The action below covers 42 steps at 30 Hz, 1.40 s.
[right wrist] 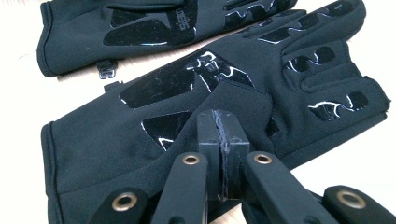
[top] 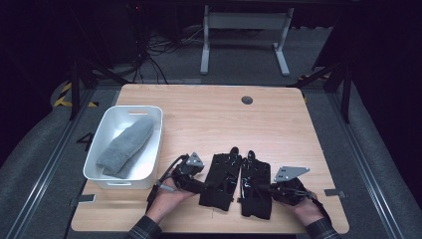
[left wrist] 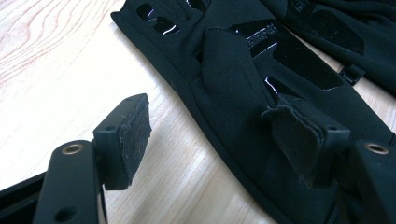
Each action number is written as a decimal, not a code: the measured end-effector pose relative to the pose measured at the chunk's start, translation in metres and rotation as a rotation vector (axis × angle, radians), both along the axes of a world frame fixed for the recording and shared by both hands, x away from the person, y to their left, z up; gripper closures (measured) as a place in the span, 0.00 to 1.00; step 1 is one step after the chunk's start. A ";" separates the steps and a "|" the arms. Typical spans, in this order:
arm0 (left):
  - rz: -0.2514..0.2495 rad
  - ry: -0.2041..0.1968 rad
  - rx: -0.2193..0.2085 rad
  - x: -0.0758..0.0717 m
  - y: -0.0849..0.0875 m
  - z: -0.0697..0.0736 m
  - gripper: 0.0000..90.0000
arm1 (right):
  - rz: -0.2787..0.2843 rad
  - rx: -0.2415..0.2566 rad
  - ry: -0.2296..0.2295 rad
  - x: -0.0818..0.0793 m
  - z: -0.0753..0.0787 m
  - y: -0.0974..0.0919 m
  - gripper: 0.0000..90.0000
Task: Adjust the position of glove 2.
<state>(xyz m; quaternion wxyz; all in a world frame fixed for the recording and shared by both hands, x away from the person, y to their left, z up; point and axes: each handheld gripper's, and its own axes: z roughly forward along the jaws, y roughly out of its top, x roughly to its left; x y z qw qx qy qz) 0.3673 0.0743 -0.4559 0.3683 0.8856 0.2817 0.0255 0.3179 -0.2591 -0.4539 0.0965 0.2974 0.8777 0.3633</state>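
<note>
Two black gloves with glossy grip patches lie palm up, side by side, near the table's front edge: the left glove [top: 221, 179] and the right glove [top: 256, 186]. My left gripper [top: 203, 185] is open at the left glove's [left wrist: 243, 70] cuff end. One pad [left wrist: 133, 135] stands over bare wood, the other over the fabric, and nothing is pinched. My right gripper [right wrist: 219, 130] is shut, its tips pinching the thumb fold of the right glove [right wrist: 93, 140]. The left glove [right wrist: 140, 28] lies just beyond it.
A white bin [top: 107, 124] stands at the table's left and holds a folded grey knitted piece [top: 127, 147]. A round cable hole [top: 247, 100] sits near the far edge. Bare wood stretches between the gloves and the far edge.
</note>
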 end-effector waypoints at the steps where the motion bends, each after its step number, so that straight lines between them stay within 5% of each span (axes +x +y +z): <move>1: 0.003 0.003 -0.002 0.000 0.000 0.000 0.33 | 0.002 0.003 0.002 0.000 0.000 0.000 1.00; 8: 0.022 0.007 -0.027 0.006 0.001 0.001 0.42 | -0.021 0.054 -0.017 -0.001 0.007 -0.011 0.99; 16: 0.039 0.017 -0.005 0.009 -0.006 -0.003 0.53 | -0.072 0.013 -0.015 -0.003 0.004 -0.030 0.99; 22: 0.050 0.003 0.029 0.005 -0.012 -0.005 0.71 | -0.088 -0.014 -0.001 -0.005 -0.001 -0.038 1.00; 26: 0.063 0.012 0.035 0.005 -0.012 -0.003 0.92 | -0.076 -0.016 0.004 -0.005 -0.001 -0.035 0.99; 33: 0.087 0.050 -0.026 0.005 -0.010 0.001 0.97 | -0.053 -0.018 0.016 -0.006 -0.003 -0.030 1.00; 42: 0.067 0.044 -0.134 0.001 -0.007 0.020 0.97 | -0.039 0.000 0.020 -0.005 -0.002 -0.023 1.00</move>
